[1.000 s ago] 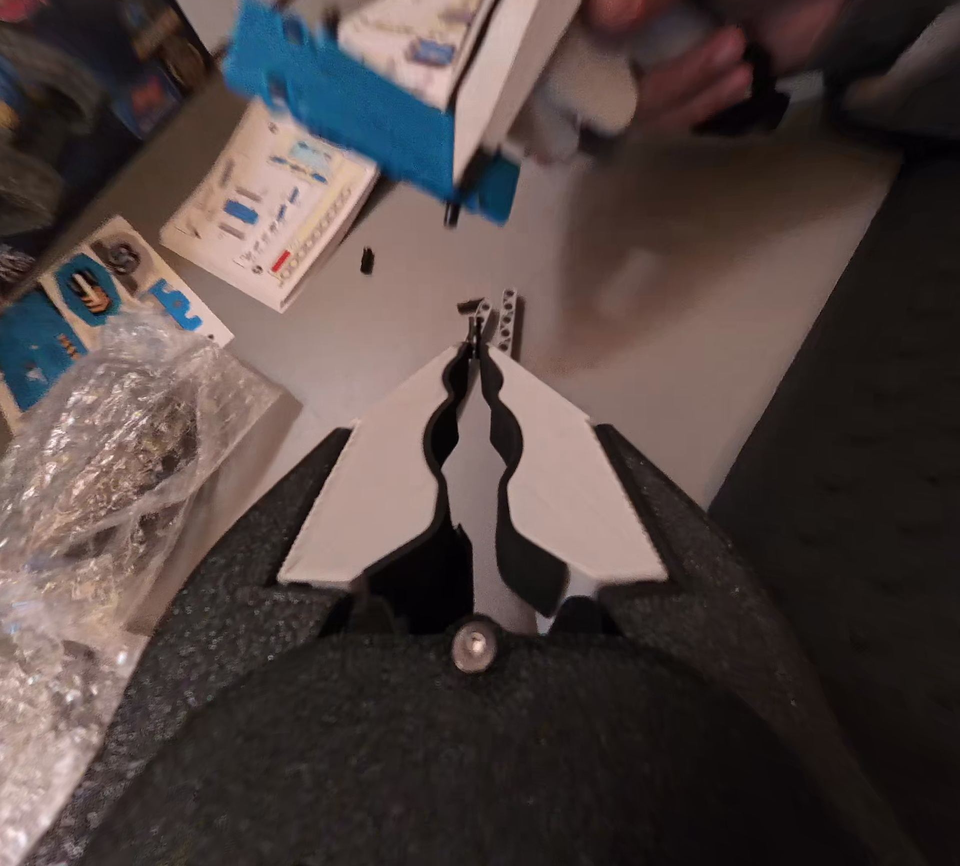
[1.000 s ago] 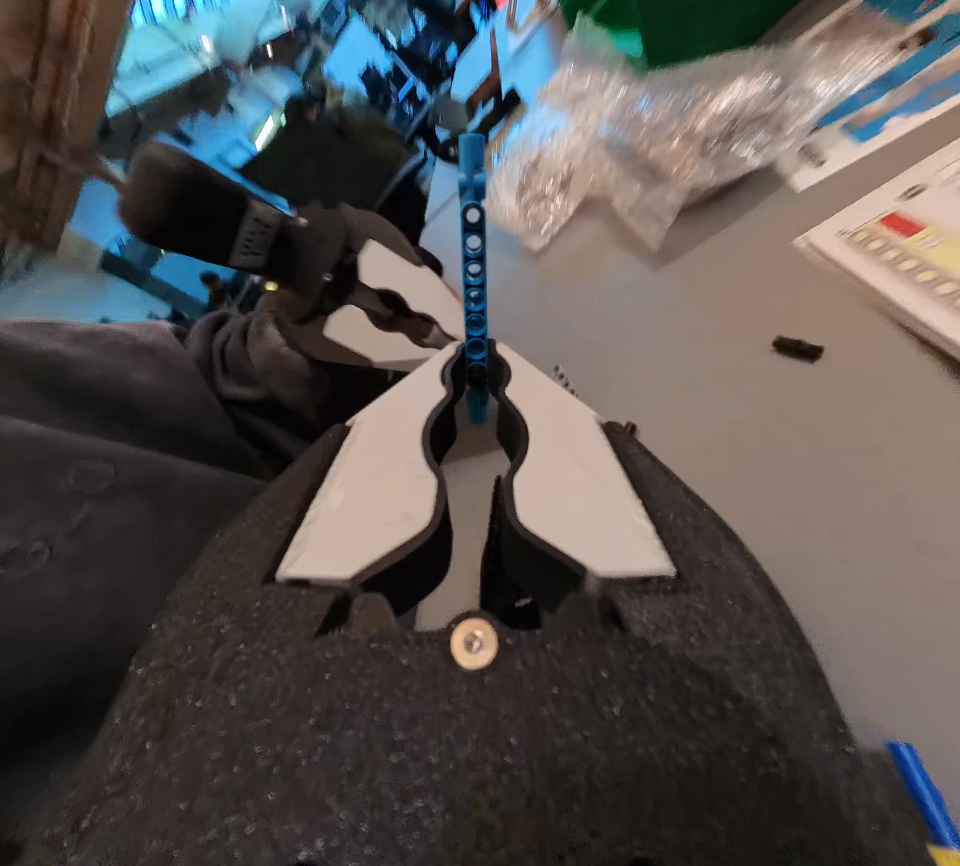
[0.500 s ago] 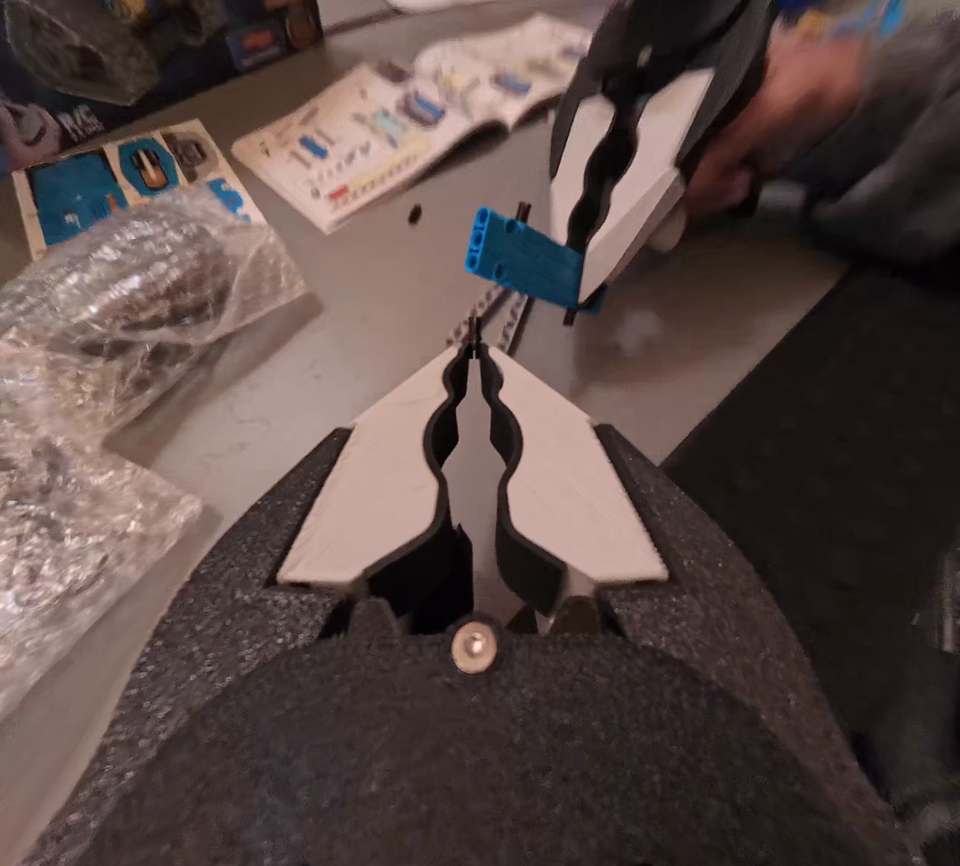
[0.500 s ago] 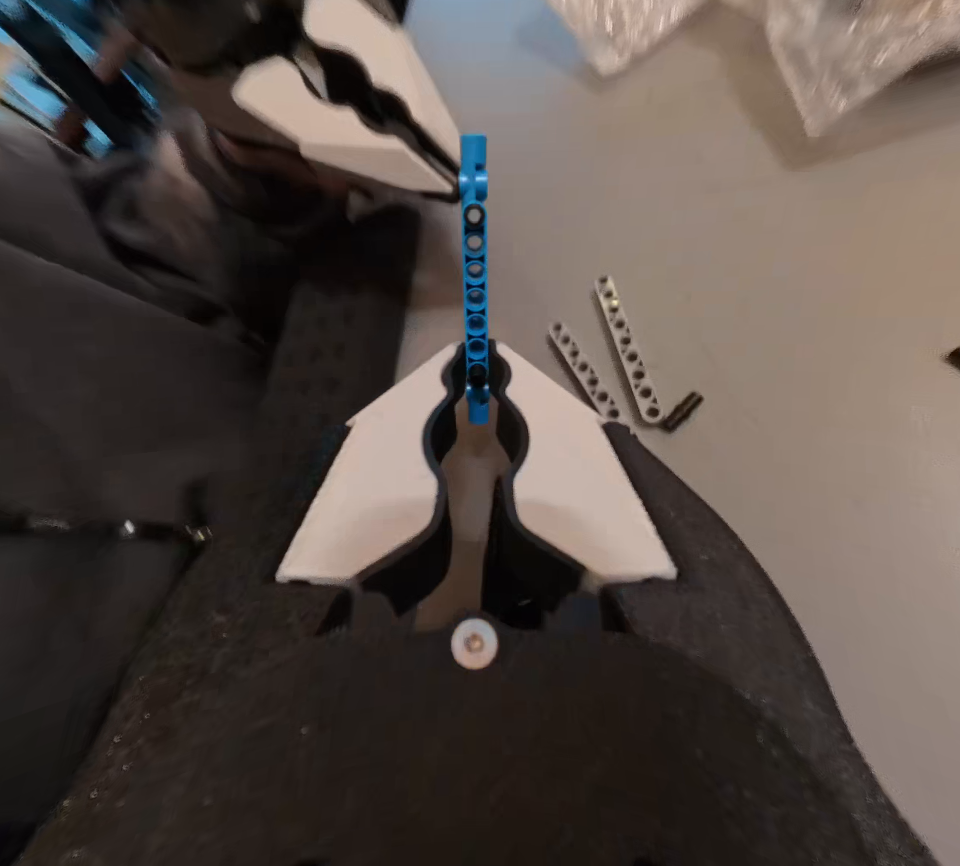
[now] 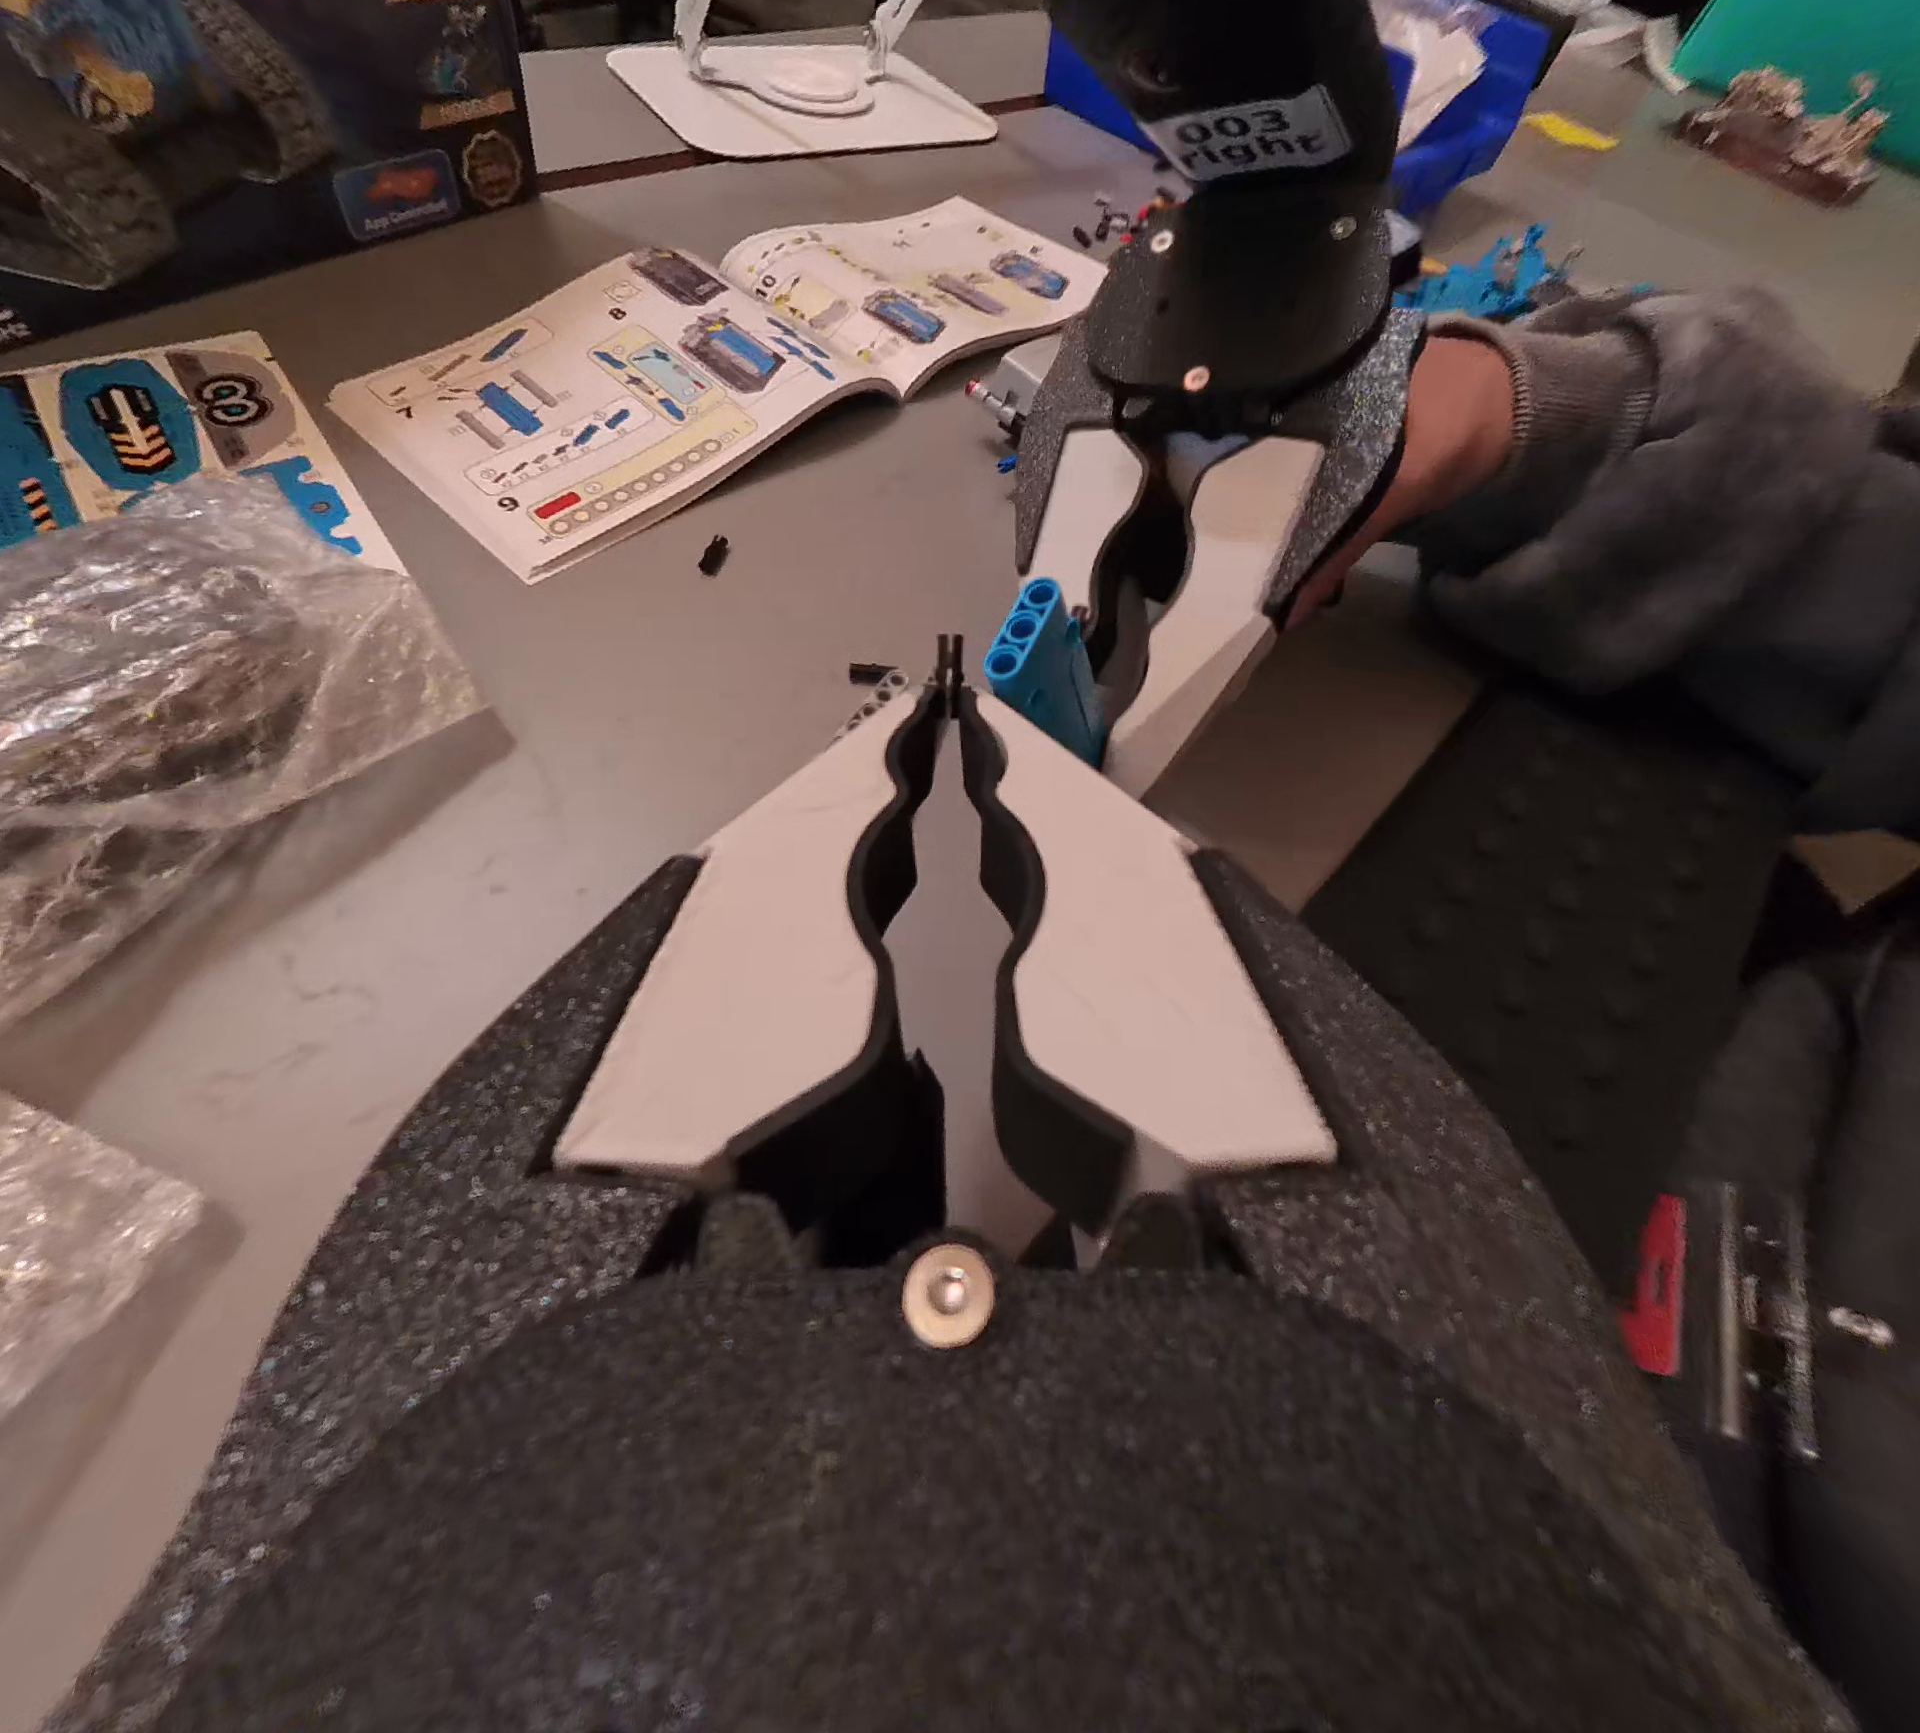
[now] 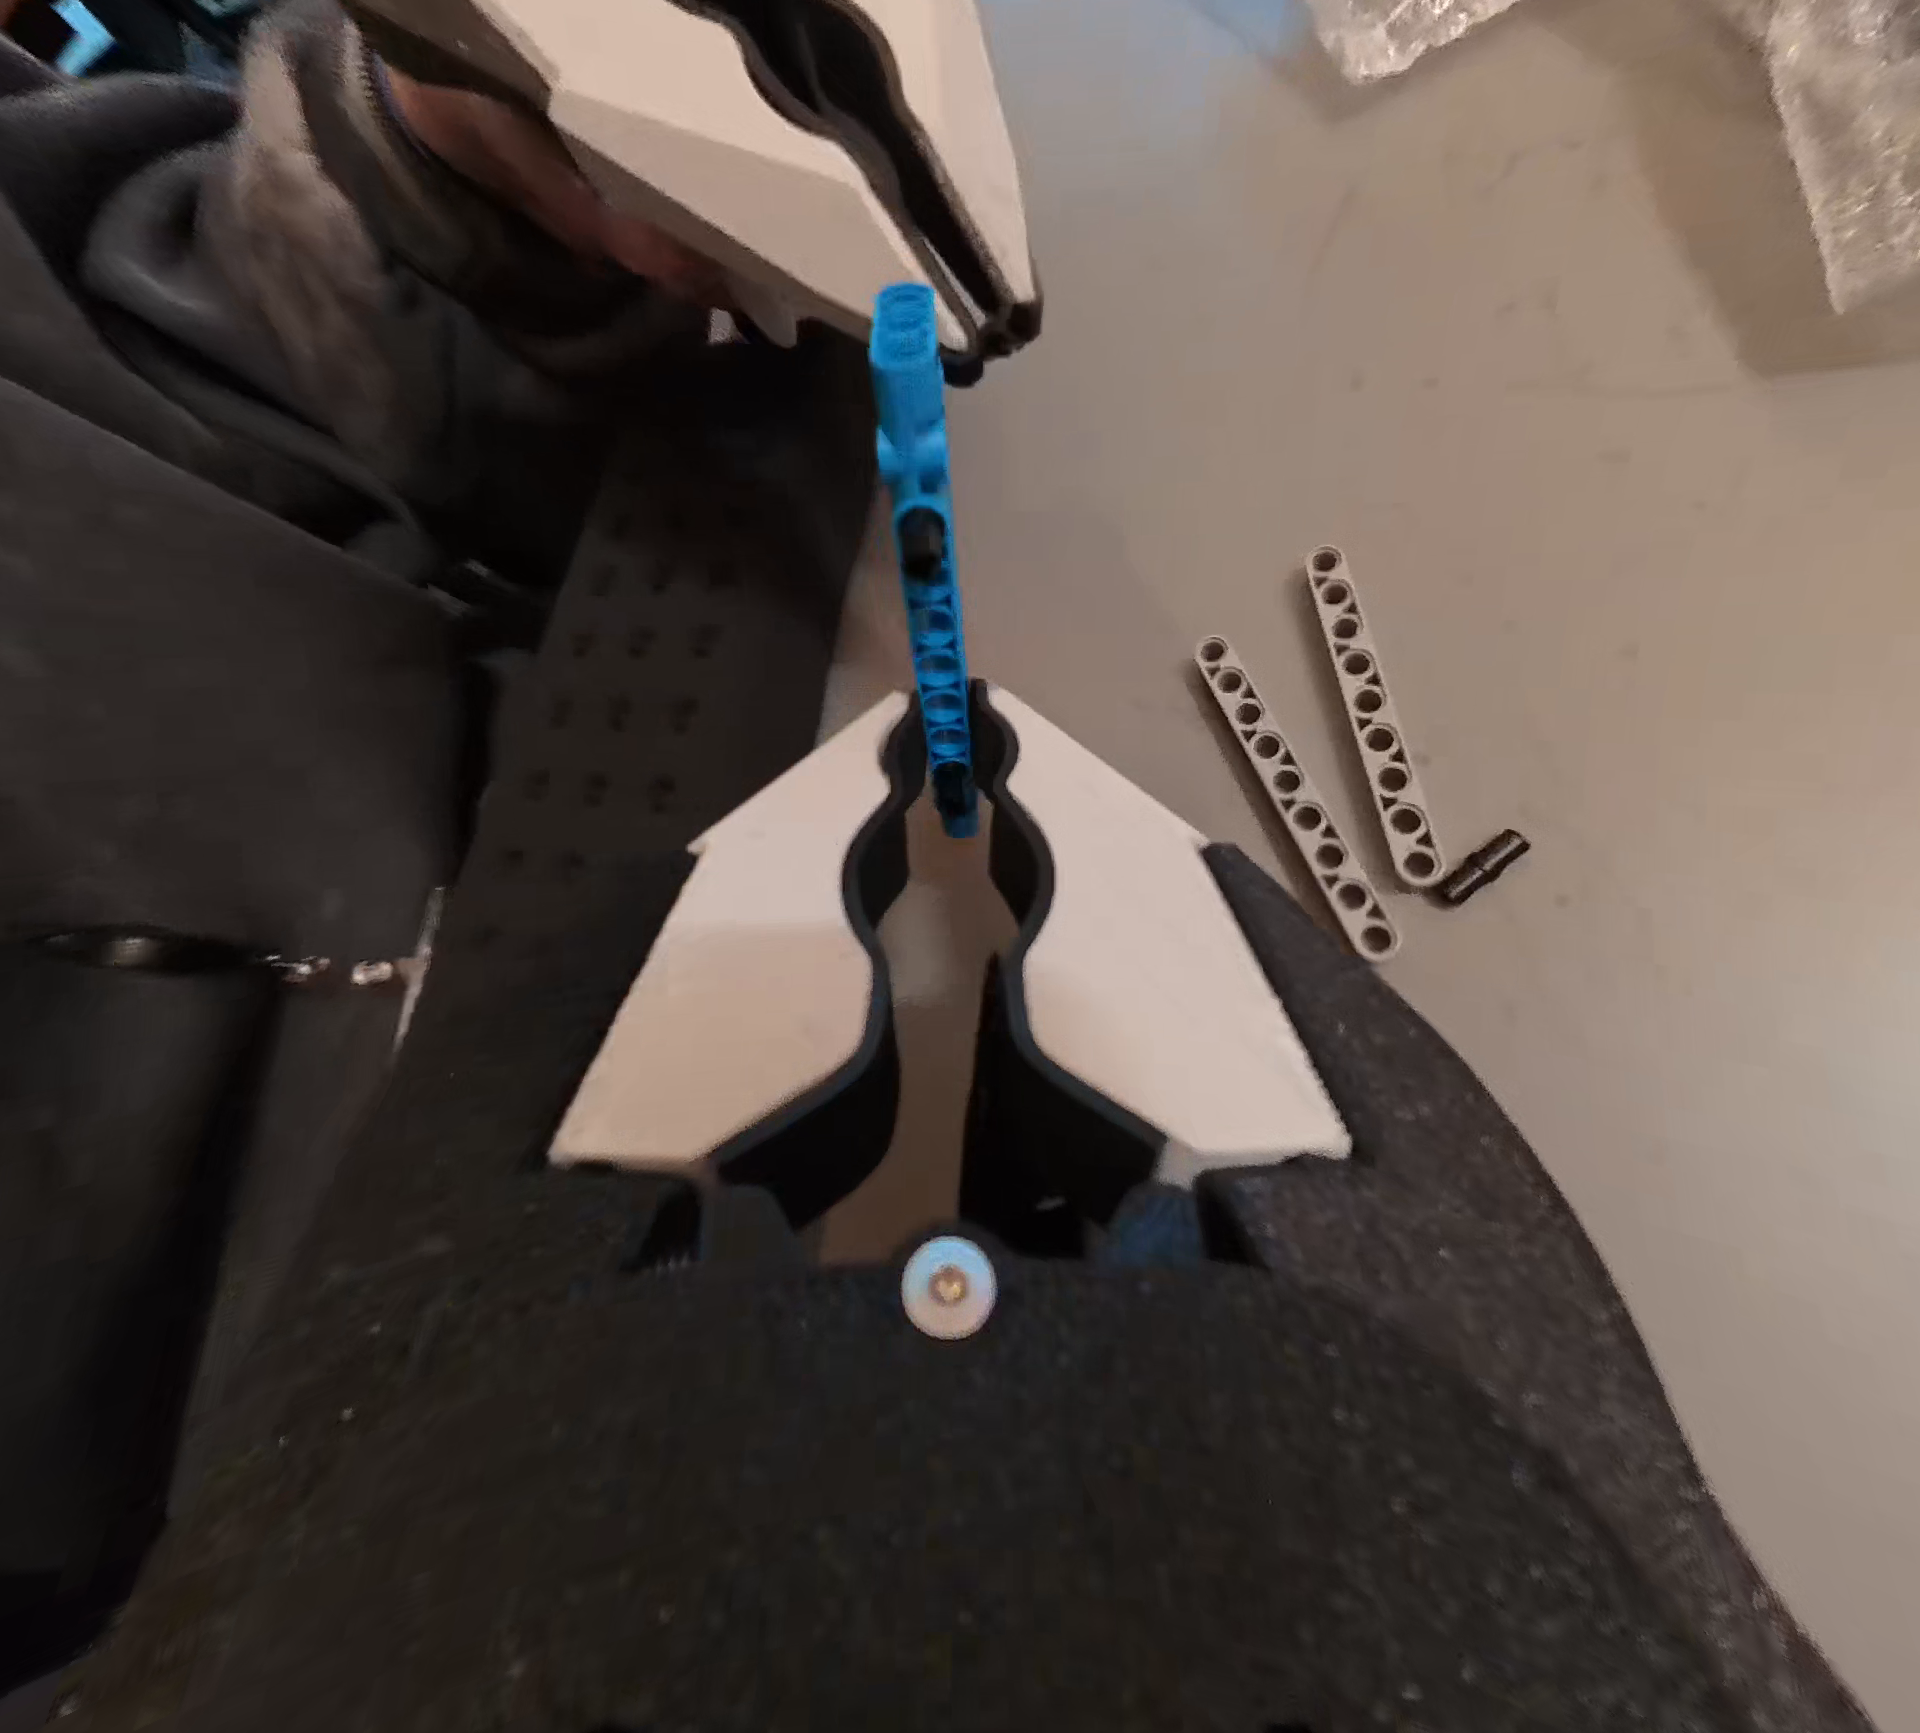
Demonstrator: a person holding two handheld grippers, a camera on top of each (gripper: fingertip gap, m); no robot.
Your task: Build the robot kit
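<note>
left hand-held gripper [image 5: 949,709]: clenched on small black pin [image 5: 948,653] | right hand-held gripper [image 6: 948,753]: grasping blue holed beam [image 6: 925,540] | 2 grey beams [image 6: 1330,748] on tabletop [image 6: 1558,436], right

Each claw had two pale grey, wedge-shaped fingers lined along their inner edges with wavy black rubber pads, set in a speckled black, foam-textured housing. On the left claw [image 5: 949,696] a round silver screw [image 5: 947,1293] sat at six o'clock below the fingers; the right claw [image 6: 948,727] carried a matching one [image 6: 948,1286]. Seen from the left wrist view, the right claw's [image 5: 1117,644] body was a smooth black shell with small silver screws and a grey label [image 5: 1242,133] at twelve o'clock. A grey fleece sleeve [image 5: 1683,478] covered the person's arm at three o'clock.
</note>
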